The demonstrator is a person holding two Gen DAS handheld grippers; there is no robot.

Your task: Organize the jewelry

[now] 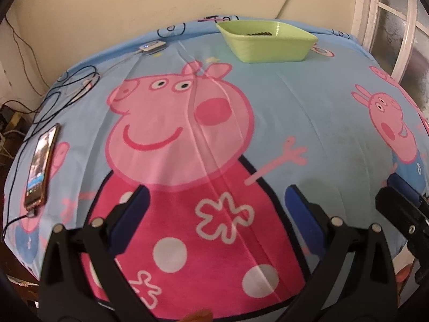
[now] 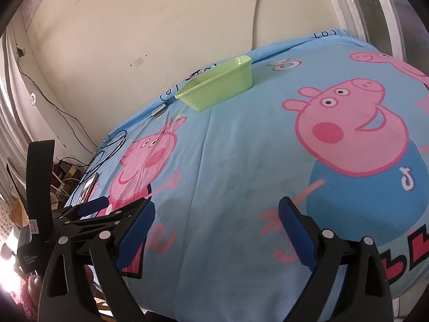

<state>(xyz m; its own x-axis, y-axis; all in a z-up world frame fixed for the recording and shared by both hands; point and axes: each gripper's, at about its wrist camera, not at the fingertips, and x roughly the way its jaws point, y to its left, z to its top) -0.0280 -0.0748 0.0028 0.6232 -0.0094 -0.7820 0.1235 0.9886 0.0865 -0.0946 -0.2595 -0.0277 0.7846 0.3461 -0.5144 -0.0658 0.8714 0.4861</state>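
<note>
A light green plastic tray [image 1: 268, 45] stands at the far edge of the table, with dark beaded jewelry [image 1: 258, 34] lying inside it. The same green tray [image 2: 219, 88] shows in the right wrist view, its contents hidden by its wall. My left gripper [image 1: 217, 206] hangs open over the pink cartoon pig's dress, nothing between its blue pads. My right gripper [image 2: 217, 217] is open too, over bare blue cloth near the front edge, and is empty. Part of the right gripper [image 1: 402, 206] shows at the right of the left wrist view, and the left gripper [image 2: 91, 209] at the left of the right wrist view.
A blue cartoon-print cloth [image 1: 308, 107] covers the table. A phone [image 1: 41, 166] lies plugged in at the left edge, with black cables [image 1: 72, 86] and a small white device [image 1: 151, 46] behind it. A cream wall [image 2: 134, 40] stands behind the table and a window frame [image 1: 402, 26] to the right.
</note>
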